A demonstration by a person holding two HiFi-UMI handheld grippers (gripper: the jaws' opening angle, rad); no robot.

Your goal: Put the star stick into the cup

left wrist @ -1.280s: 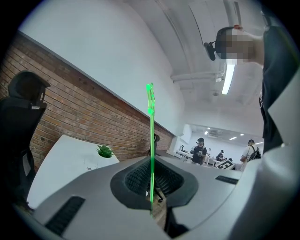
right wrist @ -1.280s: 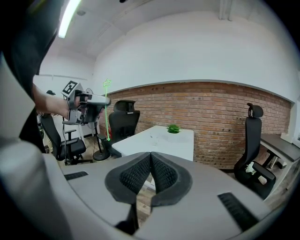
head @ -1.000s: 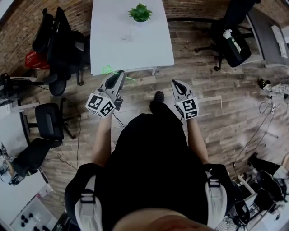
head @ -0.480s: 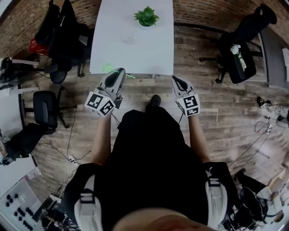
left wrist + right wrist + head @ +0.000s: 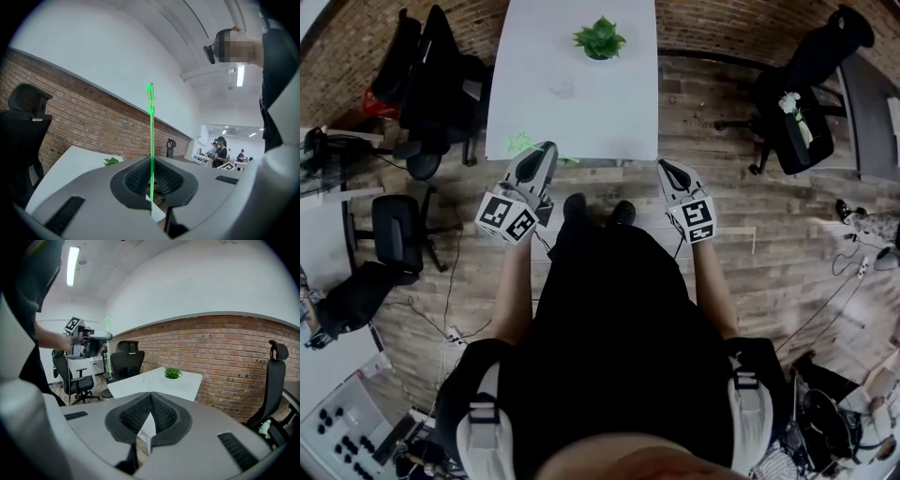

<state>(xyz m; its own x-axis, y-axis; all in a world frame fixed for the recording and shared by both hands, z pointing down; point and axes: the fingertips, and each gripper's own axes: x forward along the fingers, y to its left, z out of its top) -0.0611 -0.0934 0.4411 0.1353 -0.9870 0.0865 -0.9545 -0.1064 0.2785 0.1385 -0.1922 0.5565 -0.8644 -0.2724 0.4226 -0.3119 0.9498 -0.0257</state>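
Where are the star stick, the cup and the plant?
star stick (image 5: pixel 151 140), left gripper view, on its green stem.
cup (image 5: pixel 562 88), head view, on its clear body.
plant (image 5: pixel 599 37), head view, on its leaves.

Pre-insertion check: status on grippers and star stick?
Left gripper shut on star stick, upright. Right gripper shut, empty. Cup on table ahead, not reached. Plant beyond cup, clear of it.

free: near half of bench (image 5: pixel 614 117) bare | on bench: clear cup (image 5: pixel 562 87) mid-left, potted plant (image 5: pixel 599 39) at far end | flanks: laden black chair (image 5: pixel 431 75) beside left edge, office chair (image 5: pixel 797 103) off right
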